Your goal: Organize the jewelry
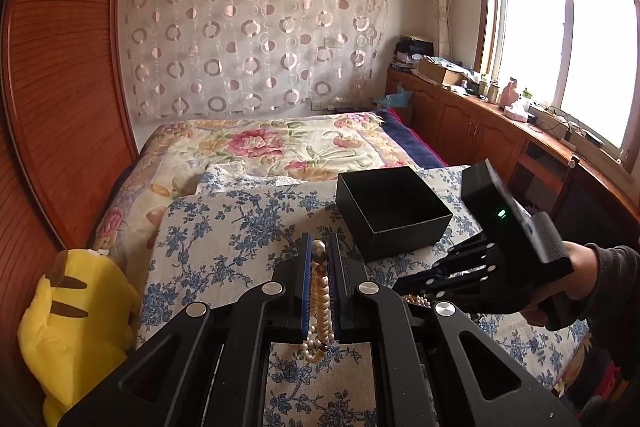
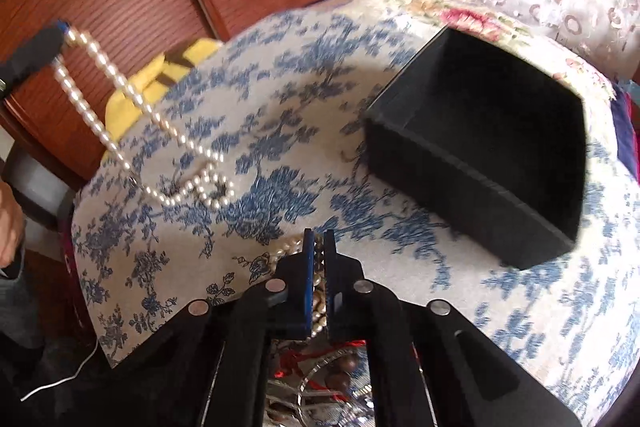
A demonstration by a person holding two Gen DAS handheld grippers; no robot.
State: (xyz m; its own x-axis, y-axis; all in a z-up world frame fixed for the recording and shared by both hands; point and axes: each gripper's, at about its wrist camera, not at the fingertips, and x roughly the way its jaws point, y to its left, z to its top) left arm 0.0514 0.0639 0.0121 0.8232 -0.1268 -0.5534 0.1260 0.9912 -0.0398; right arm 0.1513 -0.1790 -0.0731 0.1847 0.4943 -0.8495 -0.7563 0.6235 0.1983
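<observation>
My left gripper point(image 1: 319, 247) is shut on a pearl necklace point(image 1: 320, 307), whose strands hang down between the fingers. In the right wrist view the same necklace point(image 2: 132, 107) stretches from the left gripper's tip point(image 2: 60, 39) down onto the blue-flowered cloth point(image 2: 280, 155). My right gripper point(image 2: 319, 239) is shut on another bunch of pearl beads point(image 2: 318, 297) just above the cloth. An open black box point(image 1: 392, 211) stands on the cloth, ahead and right of both grippers; it also shows in the right wrist view point(image 2: 480, 147) and looks empty.
A yellow plush toy point(image 1: 72, 327) sits at the left edge of the bed. A wooden wardrobe point(image 1: 60, 87) is on the left, cabinets point(image 1: 480, 123) under the window on the right. More jewelry and red cord point(image 2: 320, 379) lie under the right gripper.
</observation>
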